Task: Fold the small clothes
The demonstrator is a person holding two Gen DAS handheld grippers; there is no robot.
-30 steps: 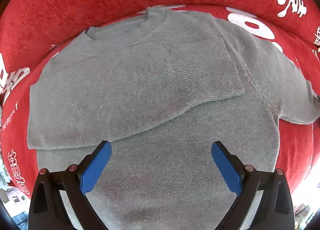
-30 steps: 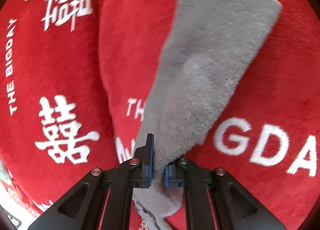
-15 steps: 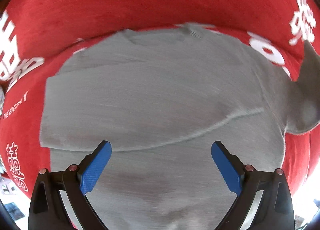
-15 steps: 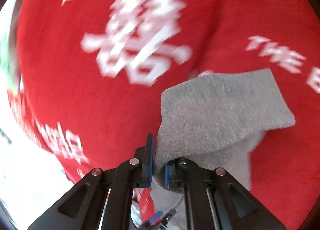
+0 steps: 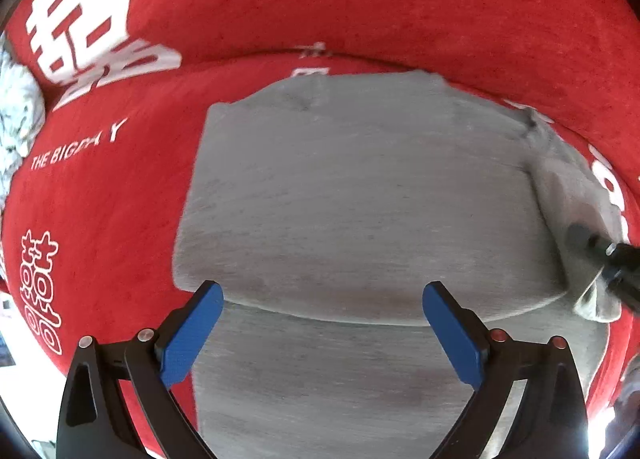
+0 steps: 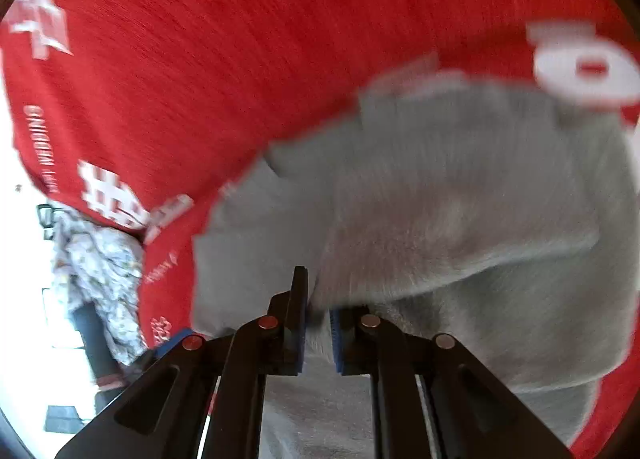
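A grey knit sweater (image 5: pixel 360 199) lies flat on a red blanket, with its left sleeve folded across the body. My left gripper (image 5: pixel 322 291) hangs open above the sweater's lower half, pointing straight down, with nothing between its blue pads. My right gripper (image 6: pixel 318 299) grips the other sleeve (image 6: pixel 440 231) and has carried it over the sweater body (image 6: pixel 248 243). Its jaws are starting to open, with grey cloth still between the pads. In the left wrist view the right gripper (image 5: pixel 580 237) comes in at the right edge with the folded sleeve (image 5: pixel 572 187).
The red blanket (image 5: pixel 360 11) with white characters and lettering covers the whole surface. A crumpled pale patterned cloth (image 5: pixel 16 111) lies past the blanket's left edge, also in the right wrist view (image 6: pixel 96 259). Bright floor shows beyond that edge.
My right gripper has swung the sleeve from out over the blanket in across the sweater body, rolling as it went. My left gripper has slid sideways over the sweater, still open.
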